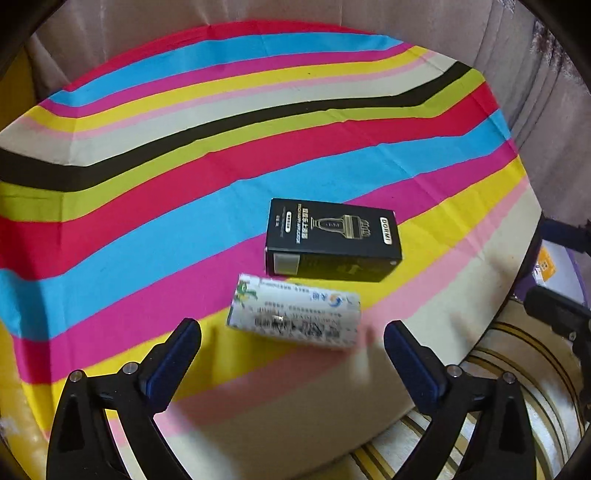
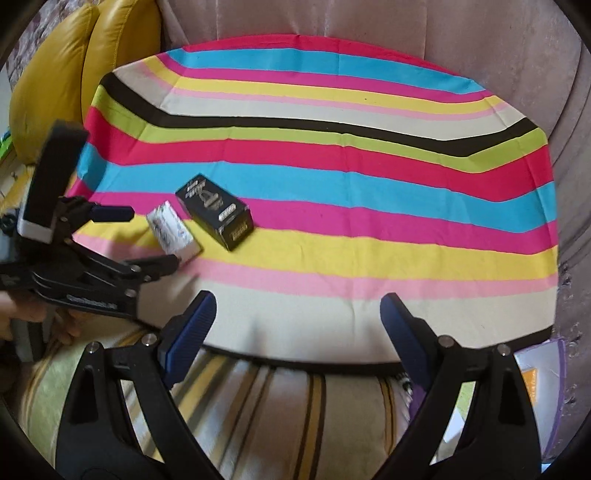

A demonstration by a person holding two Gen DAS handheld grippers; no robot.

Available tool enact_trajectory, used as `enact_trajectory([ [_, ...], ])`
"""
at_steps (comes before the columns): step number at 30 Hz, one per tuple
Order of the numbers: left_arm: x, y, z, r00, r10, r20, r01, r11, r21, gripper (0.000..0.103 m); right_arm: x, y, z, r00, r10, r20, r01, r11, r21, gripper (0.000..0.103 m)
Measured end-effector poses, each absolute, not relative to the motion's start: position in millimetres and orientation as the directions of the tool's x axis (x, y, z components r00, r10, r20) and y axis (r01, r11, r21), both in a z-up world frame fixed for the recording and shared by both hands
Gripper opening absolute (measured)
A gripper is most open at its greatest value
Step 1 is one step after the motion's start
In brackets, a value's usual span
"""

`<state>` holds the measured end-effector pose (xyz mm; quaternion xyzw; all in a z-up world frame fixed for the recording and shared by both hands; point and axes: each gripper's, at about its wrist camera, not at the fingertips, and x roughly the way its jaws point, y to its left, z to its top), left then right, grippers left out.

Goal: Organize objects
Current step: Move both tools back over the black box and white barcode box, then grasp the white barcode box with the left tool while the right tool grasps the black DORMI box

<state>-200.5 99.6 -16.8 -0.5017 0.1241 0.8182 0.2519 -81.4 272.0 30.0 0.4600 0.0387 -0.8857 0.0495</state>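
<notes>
Two small boxes lie side by side on the striped tablecloth [image 1: 147, 184]: a black box with gold print [image 1: 332, 240] and, nearer to me, a white printed box [image 1: 295, 314]. My left gripper [image 1: 291, 330] is open wide just above the cloth. The white box sits at its fingertips [image 1: 188, 332], which do not press on it. The right wrist view shows the same pair, white box [image 2: 173, 232] and black box [image 2: 216, 214], with the left gripper [image 2: 147, 238] reaching in from the left. My right gripper [image 2: 298, 300] is open and empty over the table's near edge.
Yellow cushions [image 2: 55, 74] sit at the far left and beige upholstery [image 2: 369, 22] wraps behind the table. A striped cushion [image 2: 277, 406] lies below the table's near edge. Purple and orange papers [image 2: 539, 369] are at the right. A hand [image 2: 22, 317] holds the left gripper.
</notes>
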Motion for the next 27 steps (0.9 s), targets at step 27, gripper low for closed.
enact_trajectory([
  [27,-190.5,3.5,-10.7,-0.421,0.303,-0.855,-0.256,-0.944,-0.209,0.077,-167.4,214.2,11.0,-0.515,-0.130,-0.847,-0.201,-0.943,0.266,0.097],
])
